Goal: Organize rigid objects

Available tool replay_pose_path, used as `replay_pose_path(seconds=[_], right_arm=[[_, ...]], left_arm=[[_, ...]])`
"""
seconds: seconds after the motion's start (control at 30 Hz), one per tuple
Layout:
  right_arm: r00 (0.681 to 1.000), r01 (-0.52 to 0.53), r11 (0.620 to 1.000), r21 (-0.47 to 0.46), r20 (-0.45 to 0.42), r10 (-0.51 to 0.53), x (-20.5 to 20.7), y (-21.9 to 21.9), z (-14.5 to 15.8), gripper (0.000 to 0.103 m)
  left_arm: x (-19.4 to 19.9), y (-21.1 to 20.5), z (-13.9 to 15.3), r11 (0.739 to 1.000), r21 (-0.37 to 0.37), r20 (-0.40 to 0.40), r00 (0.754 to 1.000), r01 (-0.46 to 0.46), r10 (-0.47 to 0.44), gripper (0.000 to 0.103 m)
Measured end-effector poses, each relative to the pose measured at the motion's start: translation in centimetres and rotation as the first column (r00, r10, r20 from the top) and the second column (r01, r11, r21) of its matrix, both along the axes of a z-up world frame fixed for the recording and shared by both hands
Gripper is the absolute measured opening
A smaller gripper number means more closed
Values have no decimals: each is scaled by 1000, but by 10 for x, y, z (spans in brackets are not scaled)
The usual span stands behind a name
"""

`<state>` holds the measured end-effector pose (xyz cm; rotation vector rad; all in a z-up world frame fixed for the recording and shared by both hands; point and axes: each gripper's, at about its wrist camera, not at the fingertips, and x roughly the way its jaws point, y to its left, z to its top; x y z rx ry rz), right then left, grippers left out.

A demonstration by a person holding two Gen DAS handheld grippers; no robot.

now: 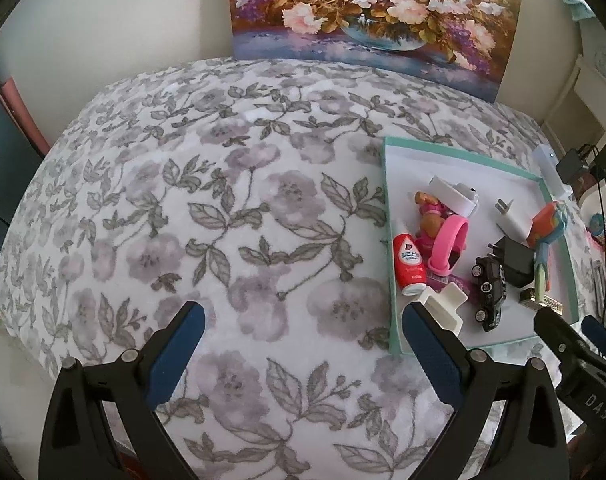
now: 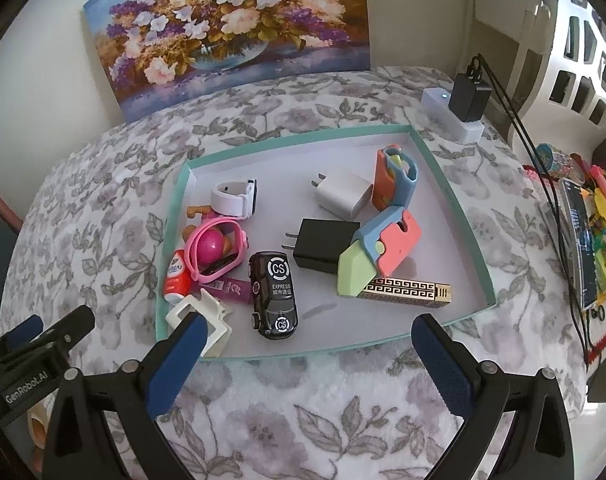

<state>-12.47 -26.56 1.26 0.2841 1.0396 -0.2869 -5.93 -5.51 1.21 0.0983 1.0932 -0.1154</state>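
On the flower-patterned bed cover [image 2: 303,400], a shallow teal-rimmed tray [image 2: 455,200] holds the black toy car [image 2: 274,294], black charger [image 2: 323,246], white charger [image 2: 343,196] and pink watch band [image 2: 215,248]. Both the left hand-held gripper [image 1: 303,344] and the right hand-held gripper [image 2: 309,356] stand spread wide, grasping nothing.

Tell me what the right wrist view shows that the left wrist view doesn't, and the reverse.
Right wrist only: the whole tray, the gold patterned bar in full and the printed roof of the toy car.

Left wrist only: the broad bare stretch of the floral cloth left of the tray, and the red tube in full.

Both: the painting, the pink band, both chargers and the white clip. Each view shows the open left tool and the open right tool, both empty.
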Motion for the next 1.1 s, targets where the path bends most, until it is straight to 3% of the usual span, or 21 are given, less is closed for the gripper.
replay_pose_path(seconds=[1.1], right_arm=[[1000,-1,1000,-20,4,1,1,1,1,103]], left_arm=[[3,2,2,999,45,20,1000,-2,2,99]])
